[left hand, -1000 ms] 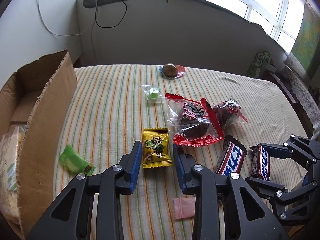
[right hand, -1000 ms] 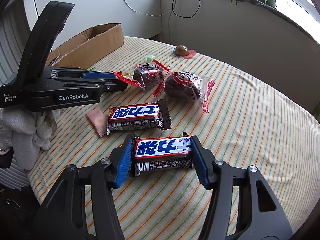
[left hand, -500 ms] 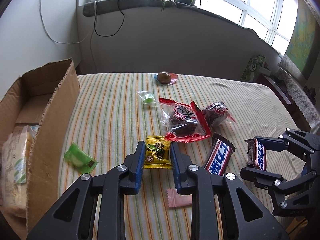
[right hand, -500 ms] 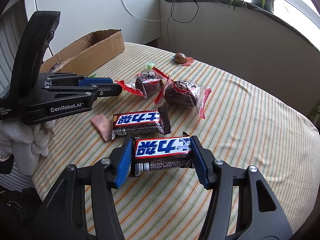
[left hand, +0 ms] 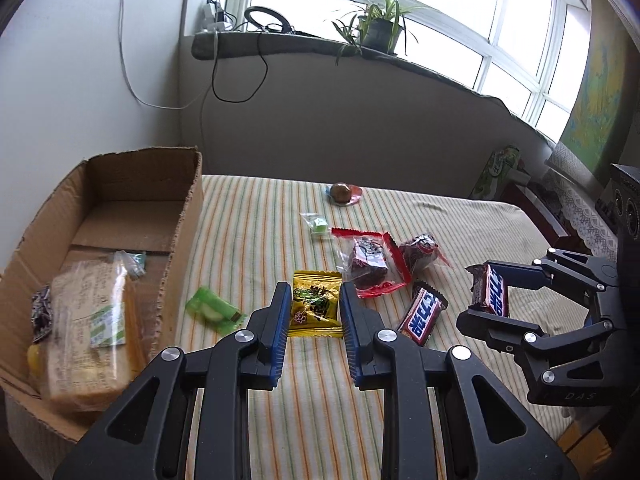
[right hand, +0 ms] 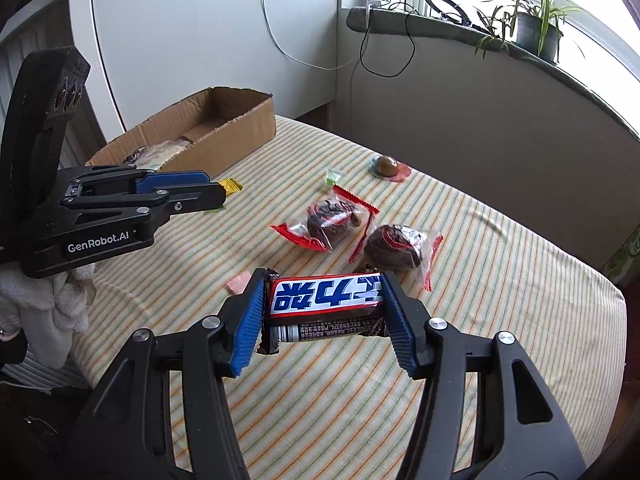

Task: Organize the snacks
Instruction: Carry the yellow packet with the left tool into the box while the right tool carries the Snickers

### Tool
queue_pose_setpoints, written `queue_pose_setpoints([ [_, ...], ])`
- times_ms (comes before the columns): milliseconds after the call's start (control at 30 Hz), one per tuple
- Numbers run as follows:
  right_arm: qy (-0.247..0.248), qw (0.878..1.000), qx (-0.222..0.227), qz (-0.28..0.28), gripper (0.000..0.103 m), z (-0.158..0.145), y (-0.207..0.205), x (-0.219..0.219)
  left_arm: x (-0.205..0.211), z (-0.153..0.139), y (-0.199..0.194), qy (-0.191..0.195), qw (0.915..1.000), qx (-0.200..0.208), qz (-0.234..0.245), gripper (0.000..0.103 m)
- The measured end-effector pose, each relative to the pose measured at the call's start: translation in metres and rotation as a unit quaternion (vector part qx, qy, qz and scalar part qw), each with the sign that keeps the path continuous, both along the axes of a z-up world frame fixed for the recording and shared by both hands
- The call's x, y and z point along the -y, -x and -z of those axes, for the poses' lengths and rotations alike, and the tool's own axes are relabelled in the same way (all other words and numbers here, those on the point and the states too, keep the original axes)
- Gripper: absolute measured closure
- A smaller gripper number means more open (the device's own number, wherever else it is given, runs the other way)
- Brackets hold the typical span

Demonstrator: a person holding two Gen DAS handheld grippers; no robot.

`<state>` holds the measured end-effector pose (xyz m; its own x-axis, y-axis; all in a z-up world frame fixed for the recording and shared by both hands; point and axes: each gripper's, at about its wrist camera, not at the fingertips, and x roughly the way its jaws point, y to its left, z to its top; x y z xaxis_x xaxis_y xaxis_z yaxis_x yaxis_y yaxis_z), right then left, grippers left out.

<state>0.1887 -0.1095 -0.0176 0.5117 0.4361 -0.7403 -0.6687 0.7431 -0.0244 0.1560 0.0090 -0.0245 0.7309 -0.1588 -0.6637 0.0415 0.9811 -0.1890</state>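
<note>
Lifted since a second ago: both grippers, each carrying its snack up off the striped tablecloth (left hand: 256, 216). Left gripper (left hand: 314, 312) pinching the yellow candy packet (left hand: 315, 309) between blue pads, held in the air just right of the cardboard box (left hand: 182, 236). Right gripper (right hand: 324, 312) clamped on the ends of a chocolate bar (right hand: 326, 300), raised and well to the right of the box. Second chocolate bar (left hand: 422, 314) lying on the cloth, farther from the box than the yellow packet. Green candy (left hand: 214, 310) resting just beside the box wall. Two red-edged cake packets (right hand: 332, 220) and (right hand: 396, 246) side by side, touching, well right of the box. Pink wrapper (right hand: 237, 282) on the cloth. Inside the box, a large wrapped biscuit pack (left hand: 90, 328).
</note>
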Motion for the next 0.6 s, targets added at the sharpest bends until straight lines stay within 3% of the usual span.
queue_pose_setpoints([
  [600,-0.007,0.998,0.011,-0.069,0.045,-0.027,-0.008,-0.115,-0.088,-0.022,0.046,0.014,0.9968,0.035,-0.071,0.080],
])
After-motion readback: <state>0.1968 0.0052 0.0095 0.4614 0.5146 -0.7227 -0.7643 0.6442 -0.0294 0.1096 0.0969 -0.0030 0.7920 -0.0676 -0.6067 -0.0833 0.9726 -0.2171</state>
